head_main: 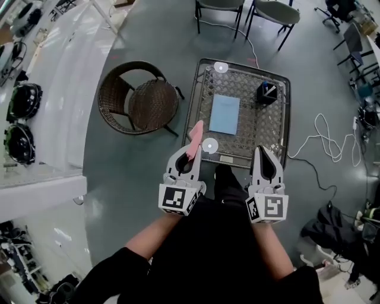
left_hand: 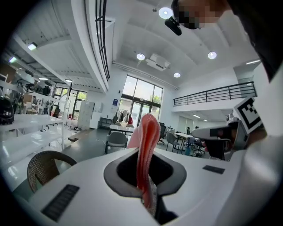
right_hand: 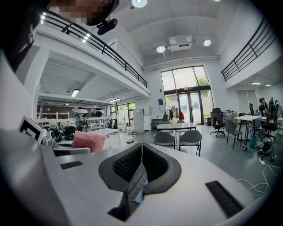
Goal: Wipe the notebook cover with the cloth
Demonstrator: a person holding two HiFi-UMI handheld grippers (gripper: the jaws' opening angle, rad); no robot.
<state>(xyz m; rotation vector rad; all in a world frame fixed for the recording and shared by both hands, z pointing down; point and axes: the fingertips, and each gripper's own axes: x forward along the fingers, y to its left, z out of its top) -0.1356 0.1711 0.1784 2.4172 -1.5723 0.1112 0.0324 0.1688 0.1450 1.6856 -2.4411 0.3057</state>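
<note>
A light blue notebook [head_main: 225, 114] lies flat on the wicker-topped table [head_main: 276, 127]. My left gripper [head_main: 187, 155] is shut on a pink cloth [head_main: 194, 138], held near the table's front left corner; the cloth [left_hand: 145, 150] stands up out of the closed jaws. My right gripper [head_main: 265, 155] is shut with nothing in it, over the table's front right edge. In the right gripper view the jaws [right_hand: 140, 170] meet, and the pink cloth [right_hand: 89, 141] shows off to the left. Both grippers point level, away from the table.
A black pen holder [head_main: 265, 93] stands at the table's back right. Two white discs [head_main: 210, 145] sit on the table's edge. A round wicker chair [head_main: 141, 98] is to the left, two grey chairs [head_main: 279, 13] beyond. A white cable [head_main: 323, 142] trails on the floor at right.
</note>
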